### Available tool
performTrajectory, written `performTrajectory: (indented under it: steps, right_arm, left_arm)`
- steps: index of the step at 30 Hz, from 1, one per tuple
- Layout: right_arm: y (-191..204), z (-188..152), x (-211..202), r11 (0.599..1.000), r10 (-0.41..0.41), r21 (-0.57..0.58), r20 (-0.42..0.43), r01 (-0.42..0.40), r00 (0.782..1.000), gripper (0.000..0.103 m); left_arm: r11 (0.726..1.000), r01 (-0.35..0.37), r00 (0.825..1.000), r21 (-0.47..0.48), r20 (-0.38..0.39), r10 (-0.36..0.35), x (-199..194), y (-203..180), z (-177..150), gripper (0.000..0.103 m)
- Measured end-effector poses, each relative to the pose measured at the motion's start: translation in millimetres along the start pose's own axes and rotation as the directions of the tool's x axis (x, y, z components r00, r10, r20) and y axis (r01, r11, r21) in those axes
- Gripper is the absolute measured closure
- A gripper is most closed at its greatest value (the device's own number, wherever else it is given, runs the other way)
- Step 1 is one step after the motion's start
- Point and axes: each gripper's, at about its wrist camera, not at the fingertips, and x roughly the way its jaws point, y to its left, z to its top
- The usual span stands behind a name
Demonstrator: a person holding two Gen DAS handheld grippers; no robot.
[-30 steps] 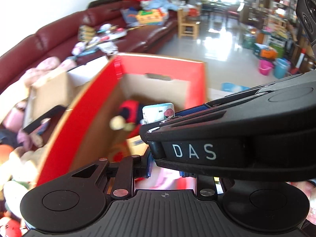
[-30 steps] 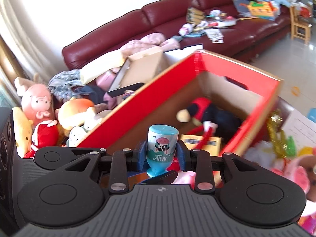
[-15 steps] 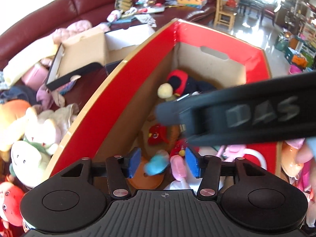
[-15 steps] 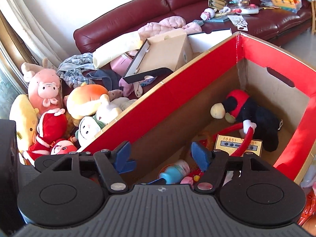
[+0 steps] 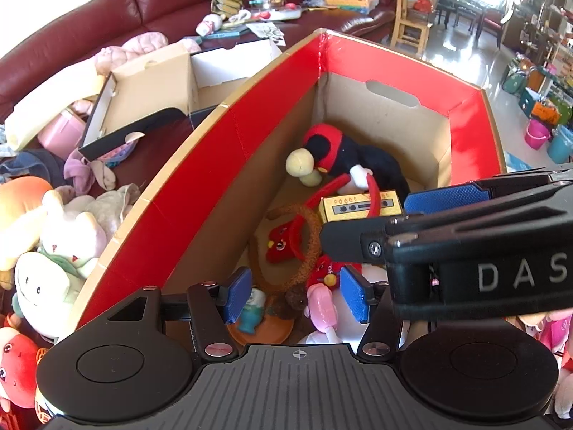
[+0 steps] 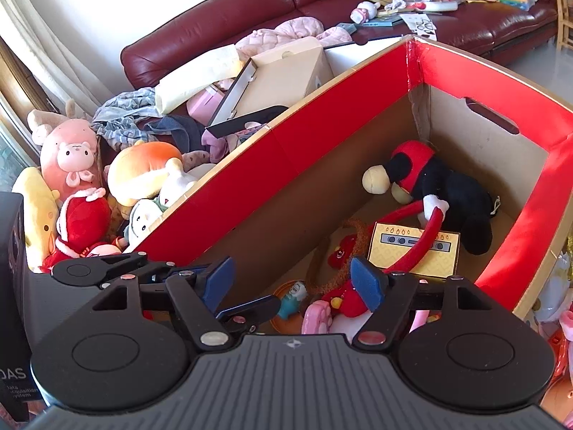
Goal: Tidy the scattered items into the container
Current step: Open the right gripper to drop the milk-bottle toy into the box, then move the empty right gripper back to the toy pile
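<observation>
- Two grippers hang over the big cardboard box with red inner flaps [image 5: 229,150], and we find both with jaws opening and nothing between the blue pads: the left gripper [image 5: 292,295] and the right gripper [image 6: 292,279].
- Left of the box, on the dark red leather sofa [image 6: 222,28], lie the scattered things we have yet to gather: the pink pig plush [image 6: 70,159], the orange-capped plush [image 6: 143,172], and the white plush with a green collar [image 5: 43,279].
- We judge these plush toys light, soft and squashy; they should not slip or break, so we would pinch a firm bulge such as a head or a limb, closing well in.
- Inside the box, near its front, rests the small teal milk-bottle toy [image 6: 292,297] on an orange disc [image 5: 261,329]; we judge it hard, smooth plastic, best taken across its narrow waist.
- Further right in the box we see the black and red plush [image 6: 440,186], and just in front of it the yellow cardboard toy stove [image 6: 415,251], which looks light and crushable, to be held by its edges.
</observation>
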Motion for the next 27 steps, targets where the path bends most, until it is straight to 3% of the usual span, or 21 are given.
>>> performTrajectory:
  steps: [27]
  right_arm:
    - [-9.4,1.4,-10.2,0.999,-0.041,-0.016,-0.046,0.040,0.998,0.020]
  left_arm:
    - [1.000,0.014,1.000,-0.004,-0.012,-0.014,7.3,-9.2,-2.4,0.026]
